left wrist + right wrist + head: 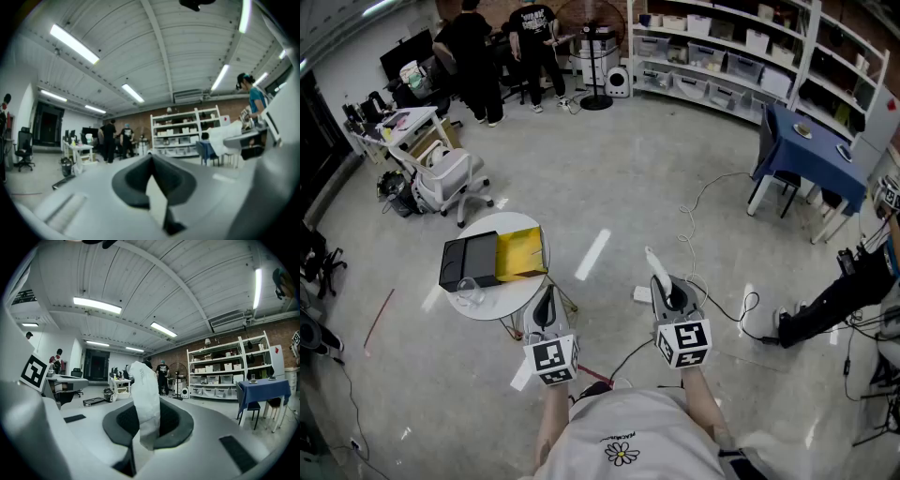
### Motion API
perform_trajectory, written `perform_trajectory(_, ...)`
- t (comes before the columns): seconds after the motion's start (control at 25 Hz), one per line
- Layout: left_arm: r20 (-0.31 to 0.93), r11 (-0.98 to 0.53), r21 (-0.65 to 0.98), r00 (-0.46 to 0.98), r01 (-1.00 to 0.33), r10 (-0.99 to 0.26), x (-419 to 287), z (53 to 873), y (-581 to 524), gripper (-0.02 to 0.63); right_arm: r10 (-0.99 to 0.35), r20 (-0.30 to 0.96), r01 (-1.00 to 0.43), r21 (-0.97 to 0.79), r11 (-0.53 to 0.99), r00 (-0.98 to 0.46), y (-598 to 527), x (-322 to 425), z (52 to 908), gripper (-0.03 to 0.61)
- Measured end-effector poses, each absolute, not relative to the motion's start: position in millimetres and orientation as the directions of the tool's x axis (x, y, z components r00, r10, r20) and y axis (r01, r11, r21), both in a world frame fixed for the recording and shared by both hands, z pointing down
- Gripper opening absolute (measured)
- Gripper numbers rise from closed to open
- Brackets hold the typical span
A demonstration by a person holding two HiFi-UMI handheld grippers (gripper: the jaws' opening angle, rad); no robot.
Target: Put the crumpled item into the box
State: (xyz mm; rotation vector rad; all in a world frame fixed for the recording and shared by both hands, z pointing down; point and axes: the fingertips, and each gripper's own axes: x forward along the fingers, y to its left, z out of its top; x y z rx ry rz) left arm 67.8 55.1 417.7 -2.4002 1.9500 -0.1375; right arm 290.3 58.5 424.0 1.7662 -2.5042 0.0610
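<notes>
At the bottom edge of the head view is the person's white shirt [623, 441], and both forearms reach up the frame from it. The left gripper [546, 302], at lower centre left, has its jaws closed to a point with nothing between them. The right gripper [669, 292], just right of centre, is clamped on the crumpled white item [653, 262]. The item sticks out past the jaw tips toward the top of the frame, and in the right gripper view it stands upright between the dark pads [174, 420]. Left of centre, just above the left gripper, is a round white table [508, 289]. A black box [469, 261] sits on it with a yellow part [520, 253] against its right side, well apart from the held item. Higher and to the left is a white chair [450, 173]. A blue table [811, 150] stands at the upper right. Along the top are white shelves [722, 56], a fan [598, 52] and standing people [478, 56].
</notes>
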Motion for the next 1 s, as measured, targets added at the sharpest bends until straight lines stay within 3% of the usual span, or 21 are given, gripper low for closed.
perform_trajectory(0.6,0.047,-0.195,-0.115,0.191,-0.974,-0.98,85,414,66,0.002,-0.923,0.083,-0.927,-0.056,0.372,-0.375,60,302,425,0.04)
perform_trajectory(1.0,0.073,-0.114,-0.112,0.107,-0.987,-0.992,40,425,68,0.002,-0.866,0.113,-0.873,-0.045,0.485,-0.487,54,241,437,0.04)
